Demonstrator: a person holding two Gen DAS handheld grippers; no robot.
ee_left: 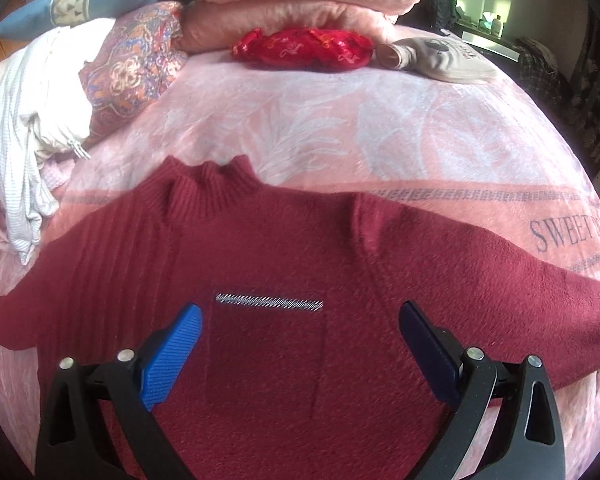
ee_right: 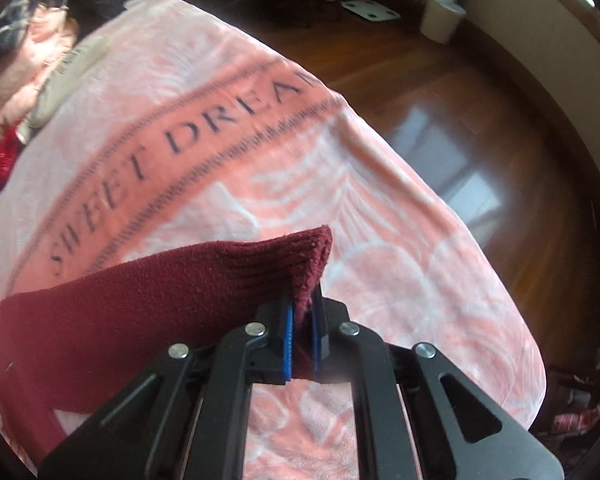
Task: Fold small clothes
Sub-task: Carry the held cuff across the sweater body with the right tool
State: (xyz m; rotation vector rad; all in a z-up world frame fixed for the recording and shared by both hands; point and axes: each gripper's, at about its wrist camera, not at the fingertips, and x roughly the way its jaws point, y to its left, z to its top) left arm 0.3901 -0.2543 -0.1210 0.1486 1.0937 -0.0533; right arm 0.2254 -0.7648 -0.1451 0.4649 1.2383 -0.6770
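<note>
A dark red knit sweater lies flat on the pink blanket, collar at the far side, sleeves spread left and right. My left gripper hovers over its chest, jaws wide apart, nothing between the blue pads. In the right wrist view my right gripper is shut on the ribbed cuff of the sweater's sleeve, which is lifted a little off the blanket. The sleeve trails away to the left.
A pile of white and patterned clothes sits at the left. Folded pink blankets, a red bundle and a beige garment lie at the far side. The bed's edge drops to a wooden floor at the right.
</note>
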